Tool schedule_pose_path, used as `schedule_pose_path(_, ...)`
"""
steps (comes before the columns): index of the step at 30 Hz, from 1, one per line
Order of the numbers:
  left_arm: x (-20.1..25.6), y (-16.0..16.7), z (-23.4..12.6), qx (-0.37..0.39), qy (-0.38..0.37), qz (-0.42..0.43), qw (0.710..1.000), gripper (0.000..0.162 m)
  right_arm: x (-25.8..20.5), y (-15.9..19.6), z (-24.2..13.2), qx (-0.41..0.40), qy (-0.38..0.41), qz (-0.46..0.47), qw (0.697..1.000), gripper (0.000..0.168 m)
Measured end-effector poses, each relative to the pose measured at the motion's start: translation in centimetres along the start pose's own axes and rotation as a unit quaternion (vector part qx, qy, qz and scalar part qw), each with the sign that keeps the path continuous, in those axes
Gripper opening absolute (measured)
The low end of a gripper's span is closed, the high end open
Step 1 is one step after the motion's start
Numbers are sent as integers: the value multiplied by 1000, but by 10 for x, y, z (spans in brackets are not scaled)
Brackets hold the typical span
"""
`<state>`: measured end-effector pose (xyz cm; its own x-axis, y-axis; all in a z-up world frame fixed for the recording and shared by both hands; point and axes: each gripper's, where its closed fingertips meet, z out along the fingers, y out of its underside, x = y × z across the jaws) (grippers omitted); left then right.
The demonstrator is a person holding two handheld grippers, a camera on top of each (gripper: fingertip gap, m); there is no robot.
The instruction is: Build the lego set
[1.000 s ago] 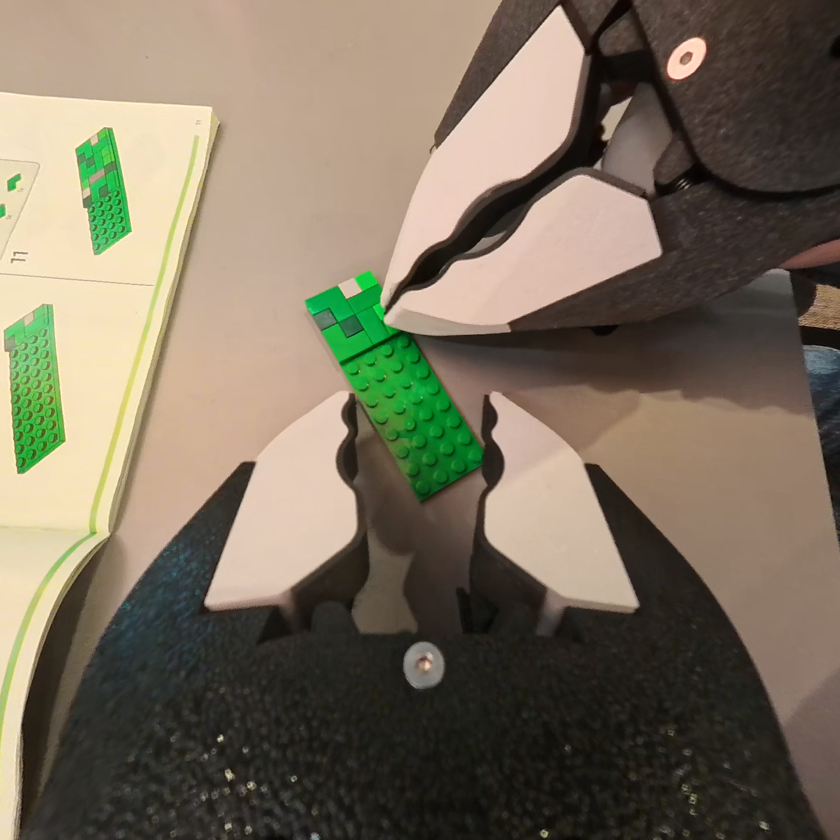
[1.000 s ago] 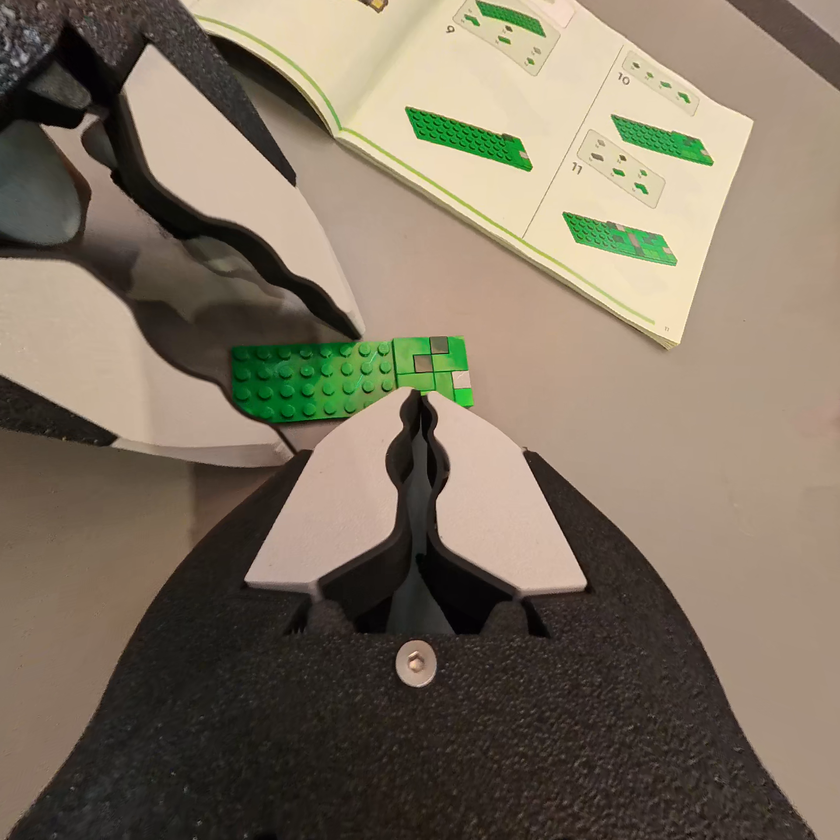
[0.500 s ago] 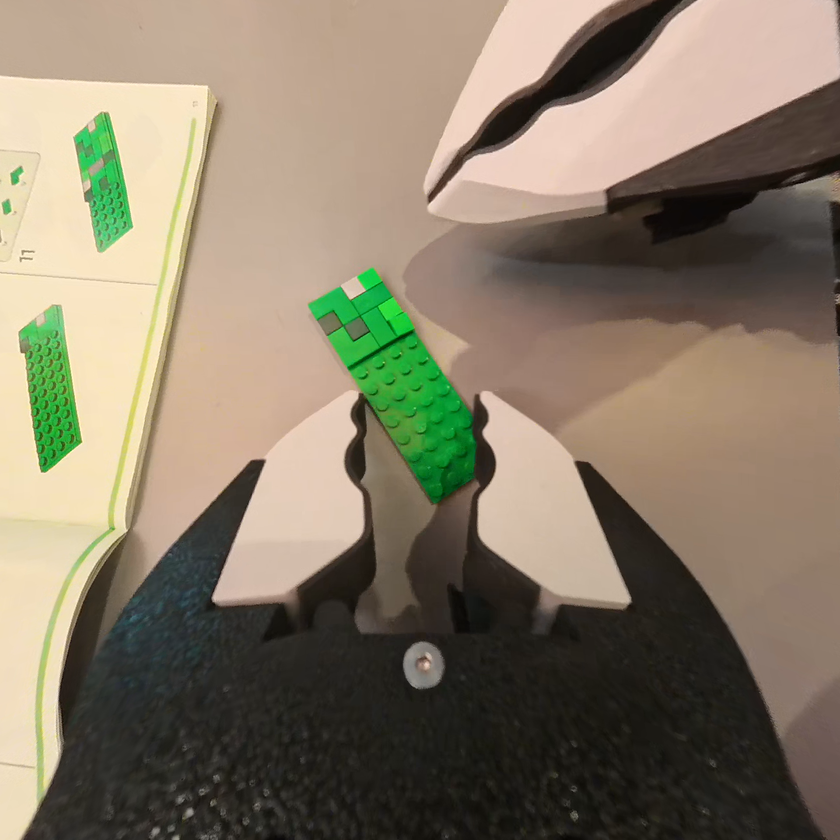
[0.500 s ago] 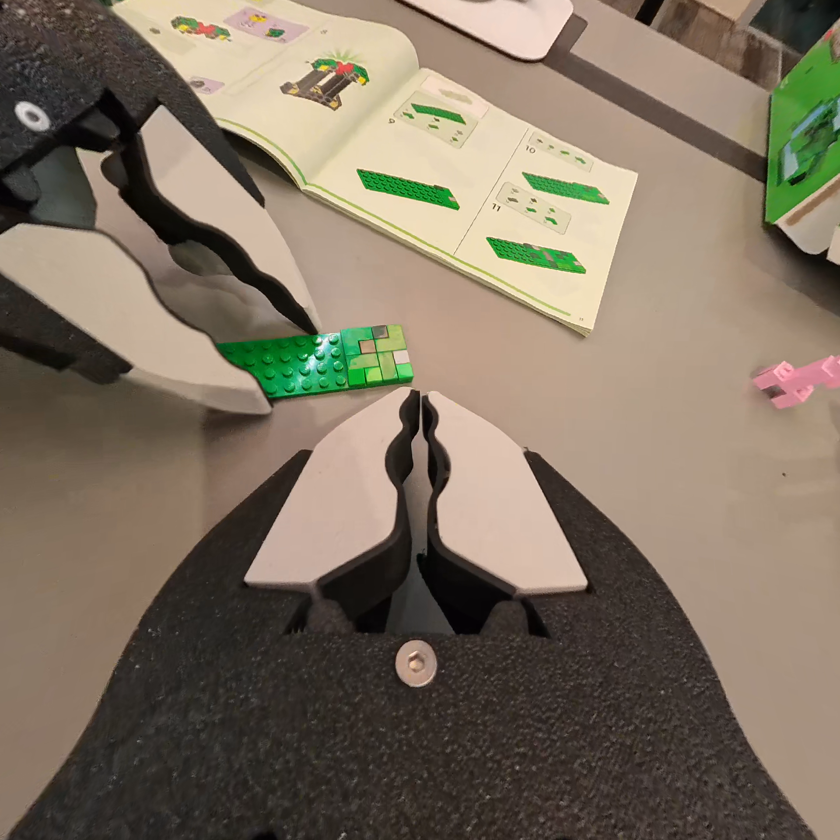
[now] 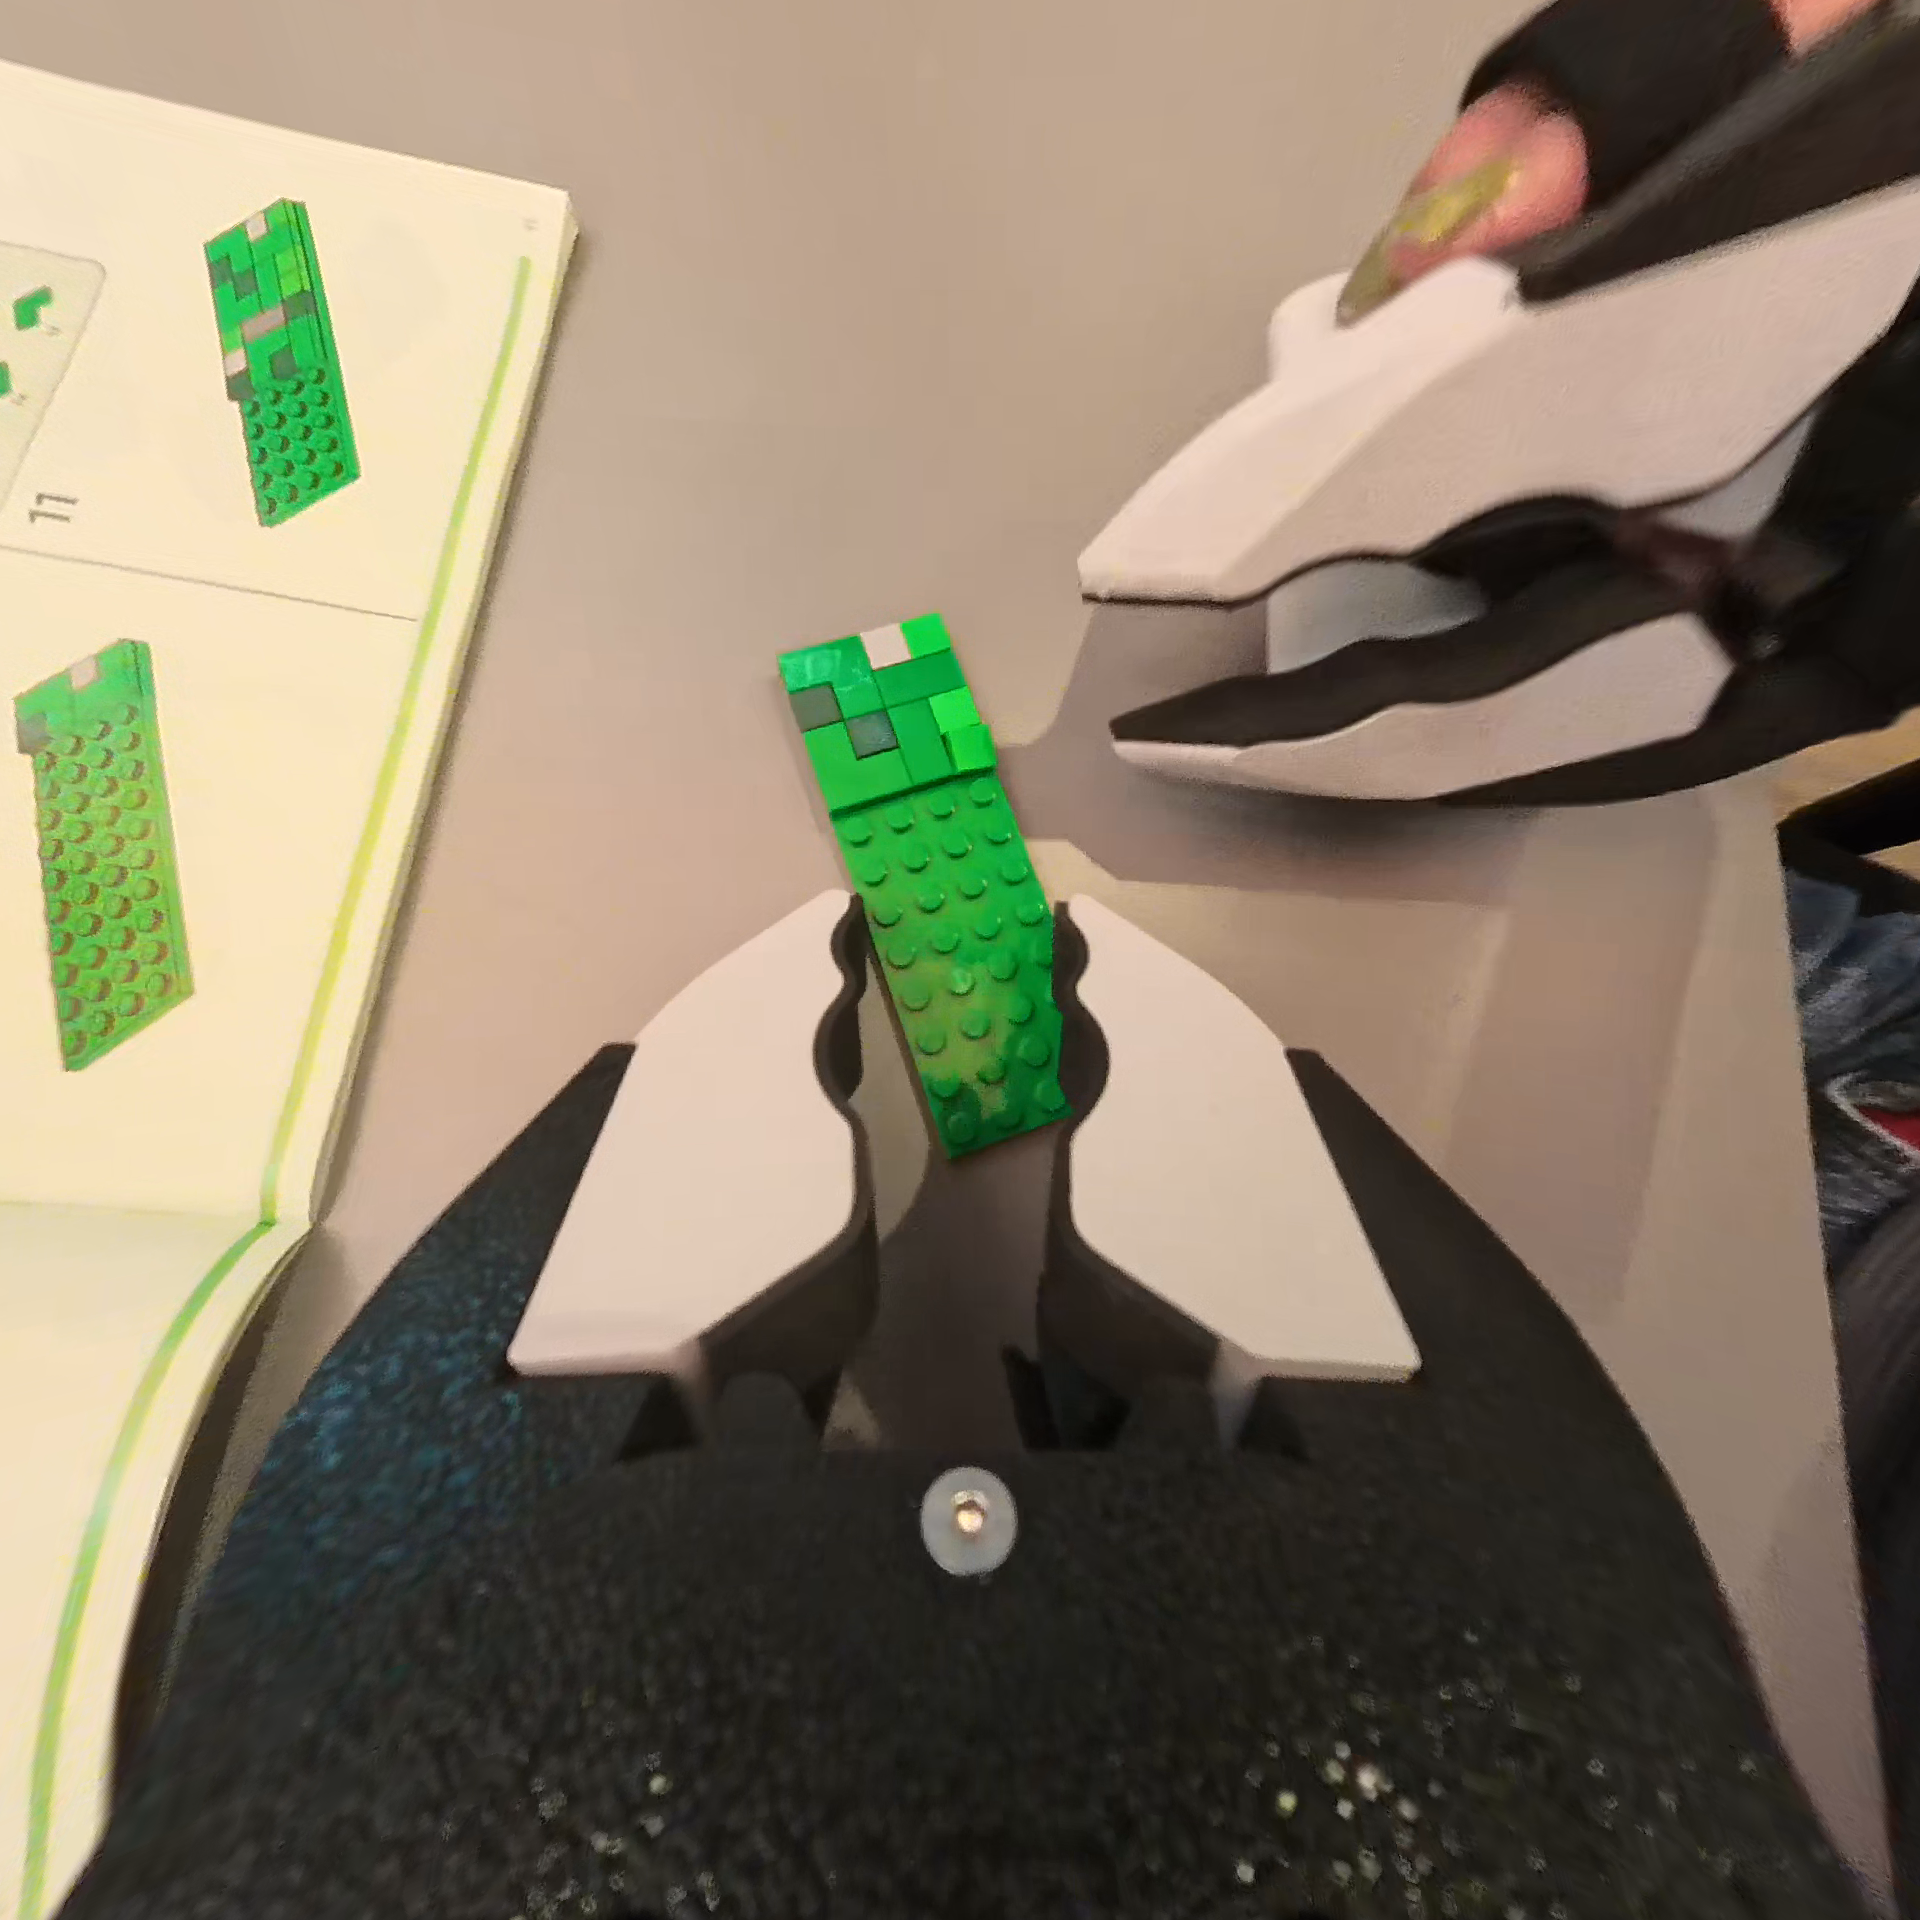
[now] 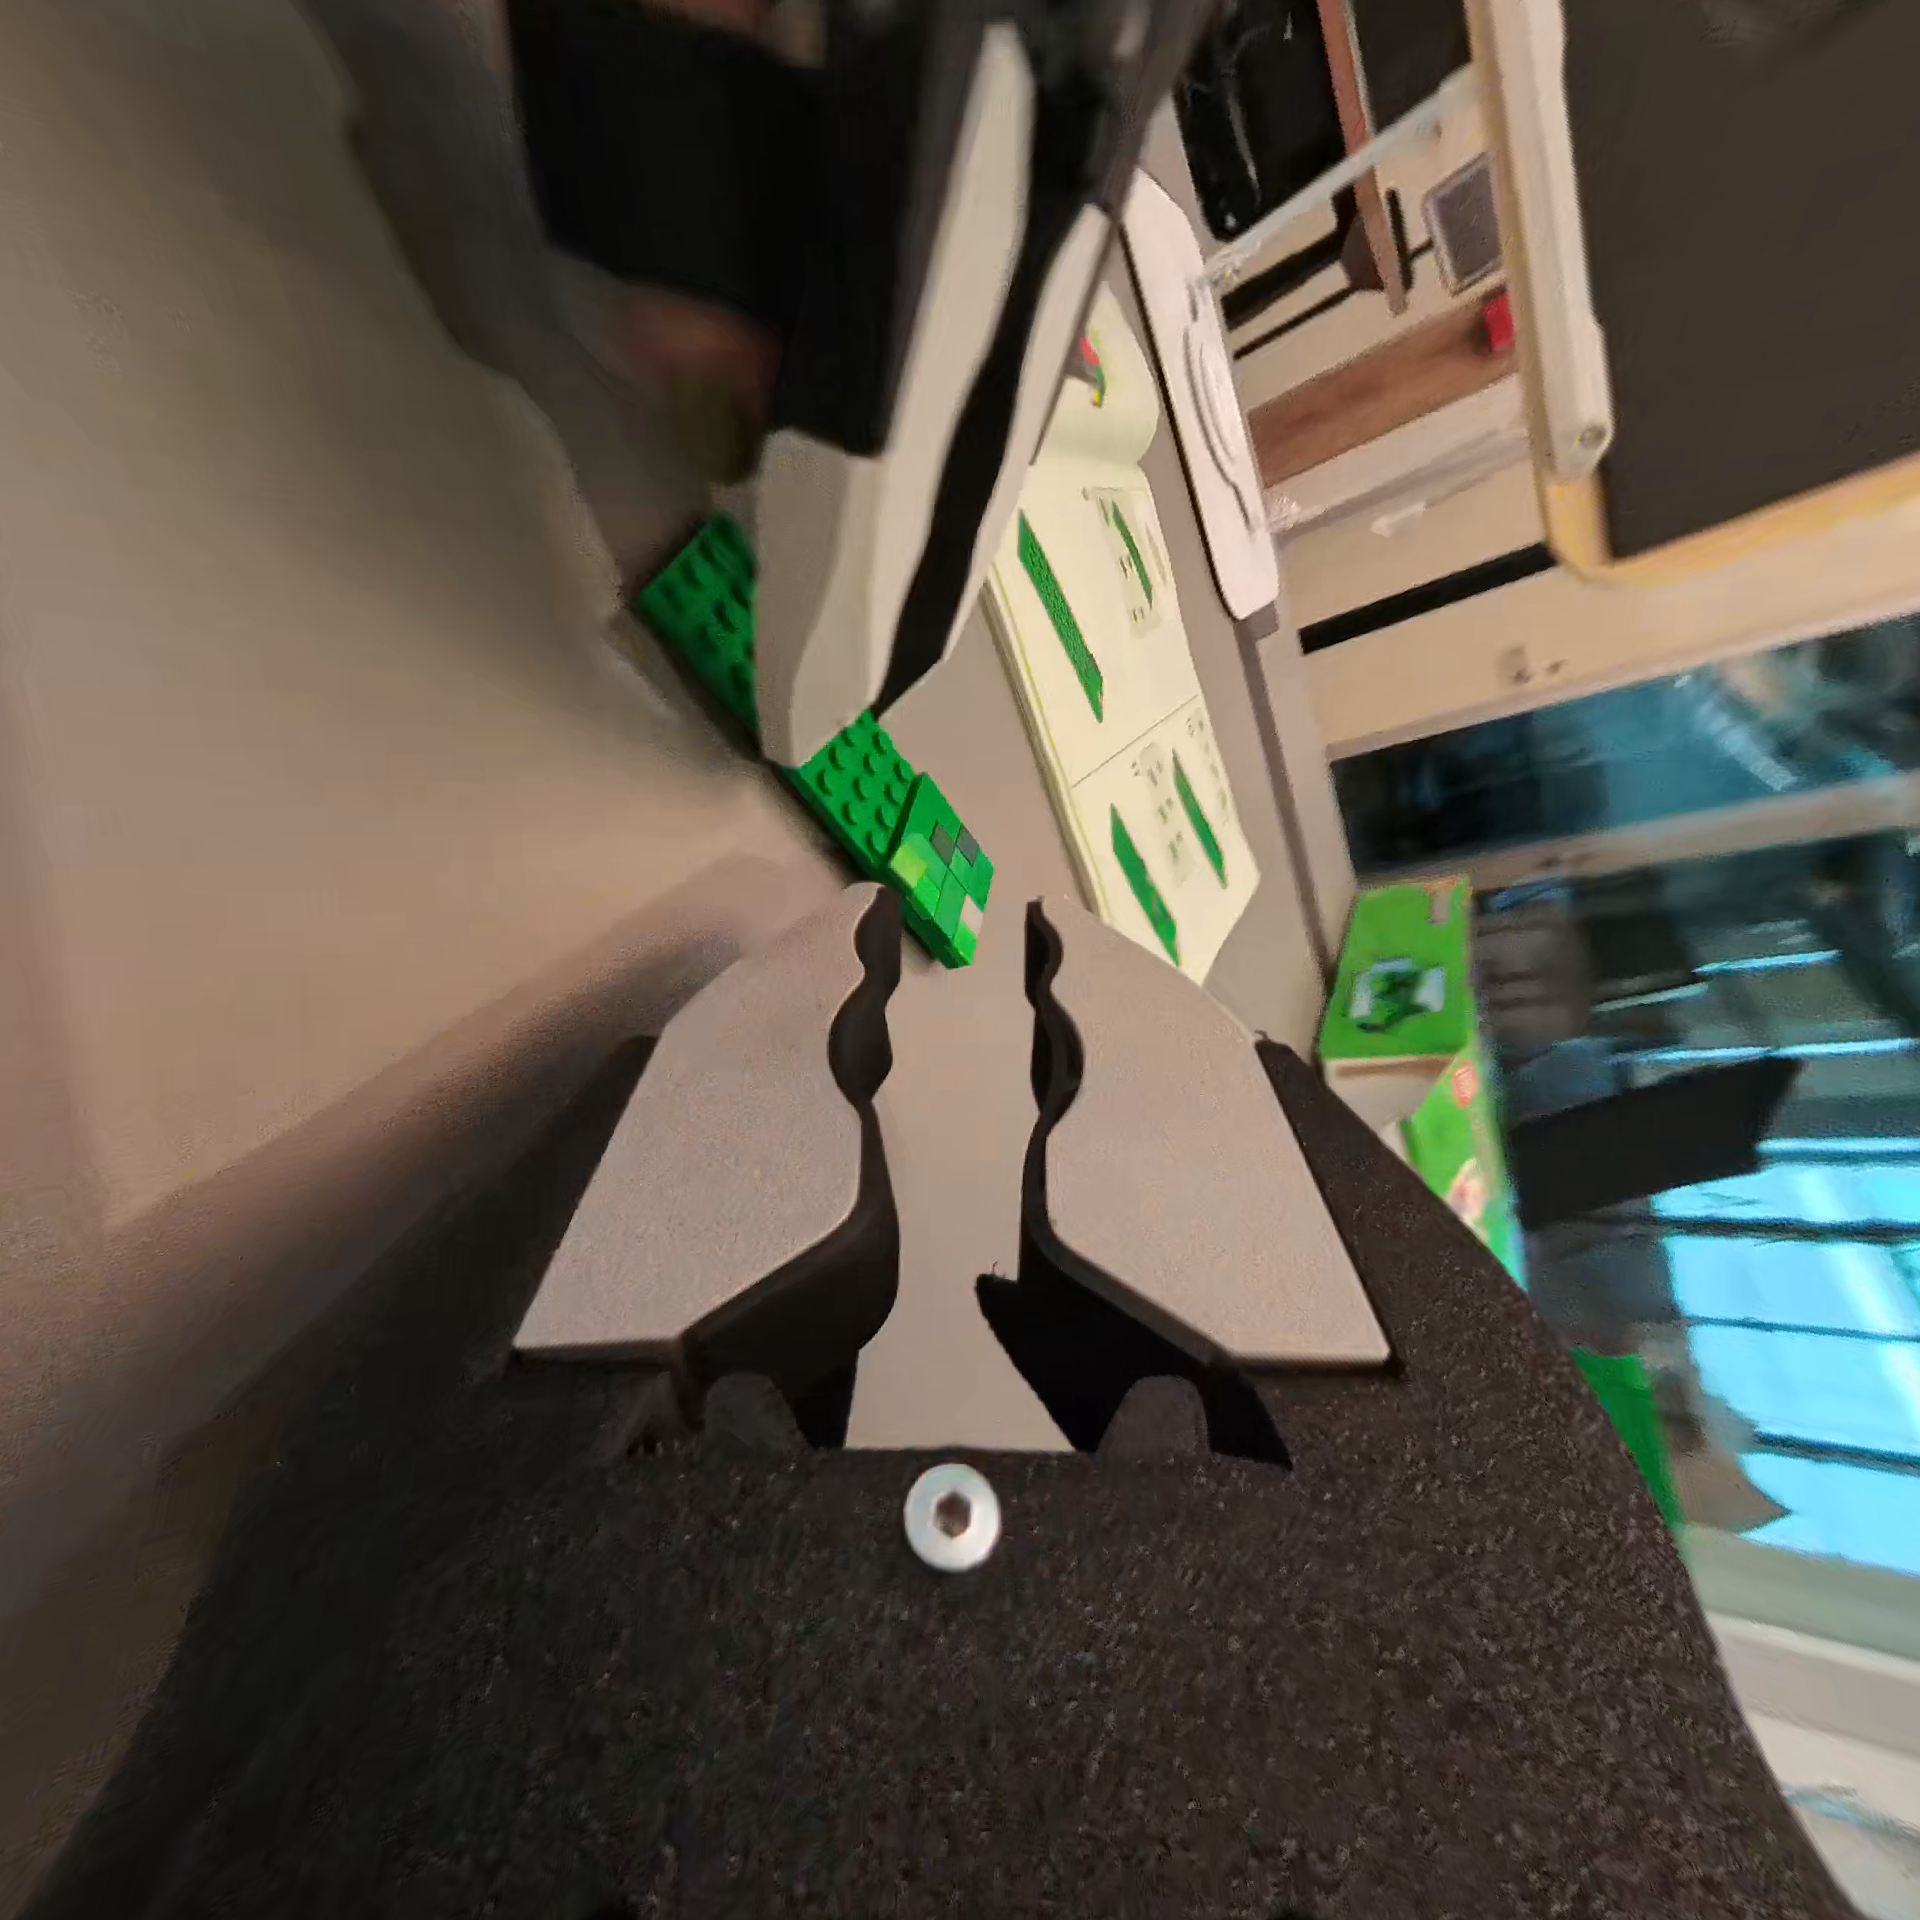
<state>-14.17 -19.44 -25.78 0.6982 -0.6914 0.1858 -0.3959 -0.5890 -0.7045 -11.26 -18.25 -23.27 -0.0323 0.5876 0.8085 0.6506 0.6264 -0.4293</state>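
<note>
My left gripper [image 5: 956, 914] has the green plate [image 5: 940, 883] straight ahead of it; the plate's near end lies between my two fingers, and its long axis runs away from me almost in line with them, leaning slightly to my left at the far end. The jaws stand parted to about the plate's width; the right-hand finger [image 5: 1226, 1164] looks to be touching the plate's long edge, but on the left there seems to be a sliver of table showing, so I cannot tell whether I am truly clamping it or only framing it. The far end, tiled smooth in mixed greens and greys, sticks out well beyond my fingertips.

My right gripper [image 6: 956, 925] is turned on its side, jaws apart and holding nothing; the tiled end of the plate lies just ahead of it, beside the tip of its left-hand finger [image 6: 769, 1122]. From the left wrist view it sits off to my right and beyond the plate, clear of it.

The instruction booklet [image 5: 208, 623] lies open to my left, well apart from the plate.

I judge that the left is the nearer hand and already aligned with the long axis, so steadying falls to it; the right is free to fetch the next piece, though none shows within its reach here.
</note>
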Motion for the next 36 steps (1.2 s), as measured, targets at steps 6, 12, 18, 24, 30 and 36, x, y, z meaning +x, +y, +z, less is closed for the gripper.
schedule_pose_path(6, -4, -2, -3, 12, 50, -49, 997, 29, -4, 2, 20, -11, 10, -119, 993, 24)
schedule_pose_path(12, -7, -2, -7, 20, 84, -69, 994, 0, -2, 8, 23, -9, -14, -113, 993, 22)
schedule_pose_path(18, -9, -8, -13, 33, 61, -50, 996, 12, 1, 7, 19, 1, -3, -65, 998, 20)
schedule_pose_path(24, -16, -4, -18, 31, 2, -30, 999, 29, 4, 1, 13, -14, -54, 150, 987, 5)
schedule_pose_path(30, -13, -1, -35, 56, -42, -13, 997, 41, -8, -3, 20, -47, -162, 352, 921, 3)
schedule_pose_path(36, -17, 4, -42, 69, -90, -38, 993, 56, -21, -23, 29, -9, -257, 411, 875, 8)
